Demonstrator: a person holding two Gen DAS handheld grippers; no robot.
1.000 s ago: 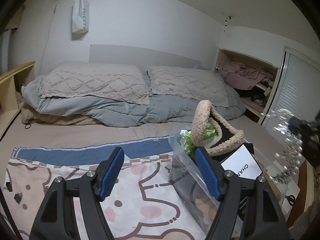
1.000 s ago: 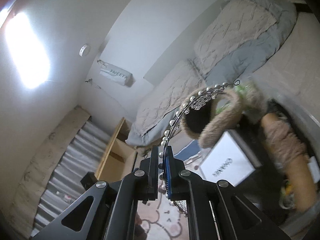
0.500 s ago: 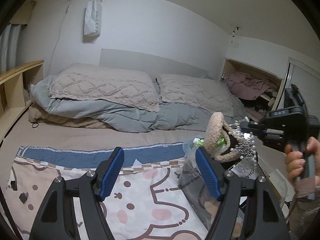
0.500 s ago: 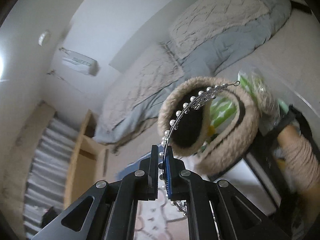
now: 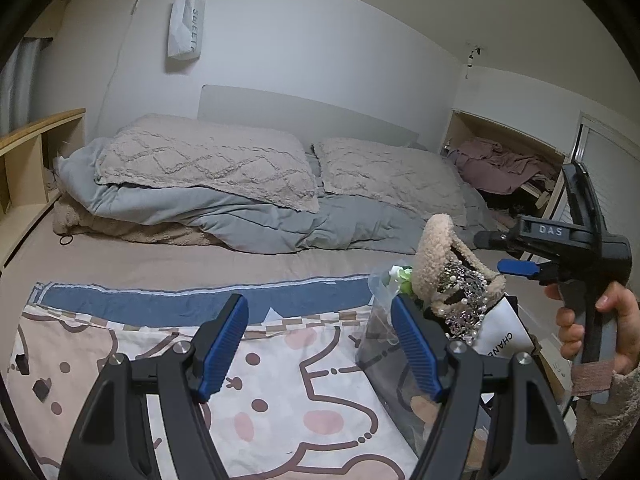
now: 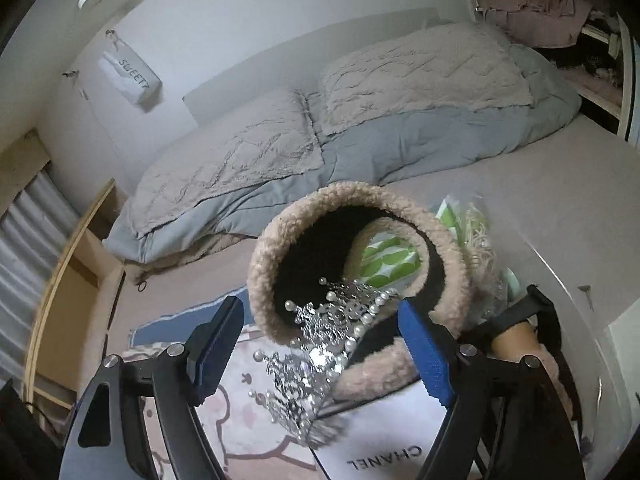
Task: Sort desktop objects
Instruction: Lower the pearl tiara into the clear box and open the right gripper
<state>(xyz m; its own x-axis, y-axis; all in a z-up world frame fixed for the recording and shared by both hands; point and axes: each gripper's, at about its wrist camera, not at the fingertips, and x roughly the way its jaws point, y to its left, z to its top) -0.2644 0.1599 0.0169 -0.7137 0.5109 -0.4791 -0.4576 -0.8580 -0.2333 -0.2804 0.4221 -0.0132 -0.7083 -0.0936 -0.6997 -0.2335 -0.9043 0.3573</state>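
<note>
Left gripper (image 5: 320, 344): two blue ribbed pads spread wide, nothing held, above cartoon-print cloth (image 5: 280, 392). Right gripper (image 6: 320, 344): jaws wide apart, nothing gripped. Clear plastic bin (image 5: 384, 356) at 3 o'clock of left gripper, containing one fuzzy beige earmuff headband (image 6: 360, 200) with black lining, one white CHANEL card (image 6: 384, 452), green leaf-print packet (image 6: 386, 260). Silver tiara (image 6: 320, 344) with pearl beads, spiky filigree, lying against headband between right pads, touching neither. Beyond at 12 o'clock: bed with two quilted beige pillows (image 5: 208, 160), one grey duvet (image 5: 256, 220).
</note>
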